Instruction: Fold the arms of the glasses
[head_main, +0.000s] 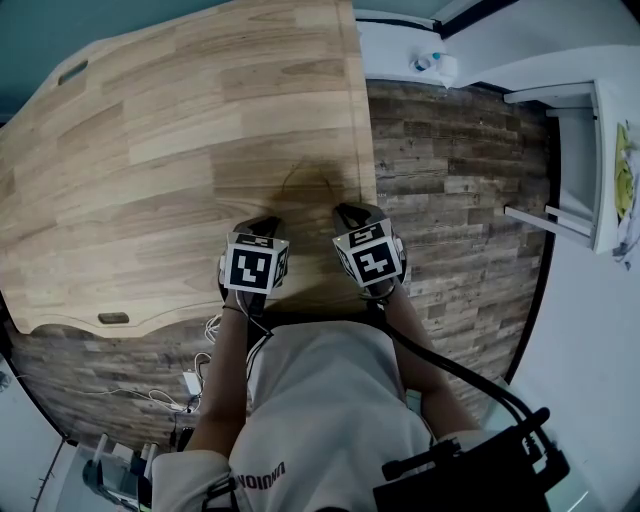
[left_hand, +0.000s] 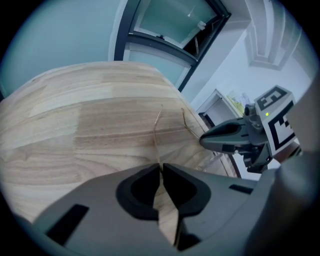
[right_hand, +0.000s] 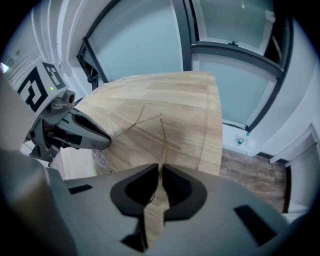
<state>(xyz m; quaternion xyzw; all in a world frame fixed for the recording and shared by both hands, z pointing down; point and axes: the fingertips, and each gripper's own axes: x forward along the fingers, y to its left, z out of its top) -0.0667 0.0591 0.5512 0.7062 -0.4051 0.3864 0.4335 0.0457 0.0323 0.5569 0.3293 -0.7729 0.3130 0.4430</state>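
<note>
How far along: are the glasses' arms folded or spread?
Spread: left gripper and right gripper each pinch an arm stretching away over the table.

Thin wire glasses (right_hand: 162, 140), arms unfolded, lying on wooden table (head_main: 150, 150)

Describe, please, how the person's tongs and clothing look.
The left tongs and right tongs are grey with dark pads; each bears a white cube with black square markers. A black cable leaves the right one. Shirt: white, short-sleeved.

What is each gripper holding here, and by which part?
Both hold the glasses: the left gripper pinches one thin arm near the front frame, the right gripper the other arm likewise.
</note>
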